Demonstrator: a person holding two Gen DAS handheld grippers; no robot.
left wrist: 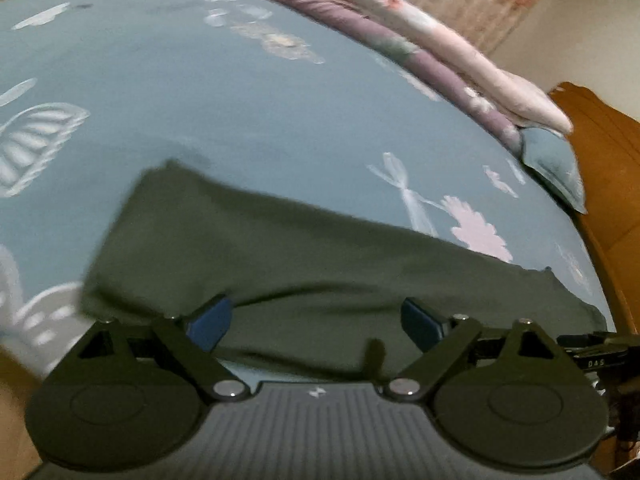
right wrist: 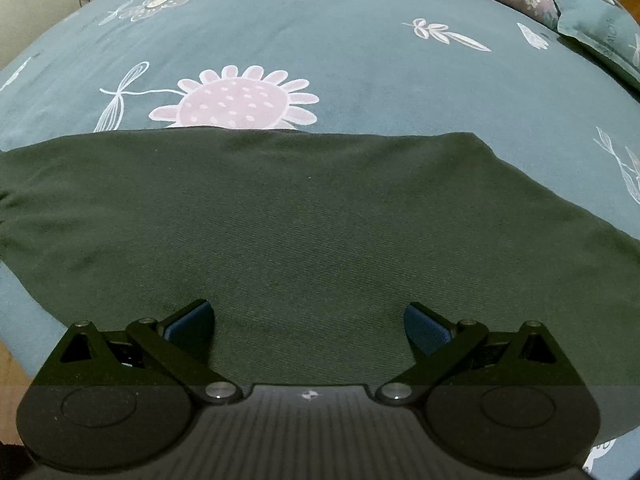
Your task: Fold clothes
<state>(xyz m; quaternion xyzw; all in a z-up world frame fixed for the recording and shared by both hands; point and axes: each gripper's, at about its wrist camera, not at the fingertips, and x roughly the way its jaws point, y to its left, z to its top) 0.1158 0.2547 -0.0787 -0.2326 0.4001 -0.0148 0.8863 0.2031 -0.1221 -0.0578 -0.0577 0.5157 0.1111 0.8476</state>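
left gripper (left wrist: pixel 316 322) jaws spread wide | over dark green garment (left wrist: pixel 300 264) | flat on floral bedsheet (left wrist: pixel 240 112)

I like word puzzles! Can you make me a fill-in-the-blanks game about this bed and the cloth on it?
1. The cloth lying on the bed is dark ____.
2. The jaws of the right gripper stand ____, holding nothing.
3. The big flower printed on the sheet is ____.
4. The folded quilt lies at the bed's ____ edge.

Missing words: green; open; pink; far
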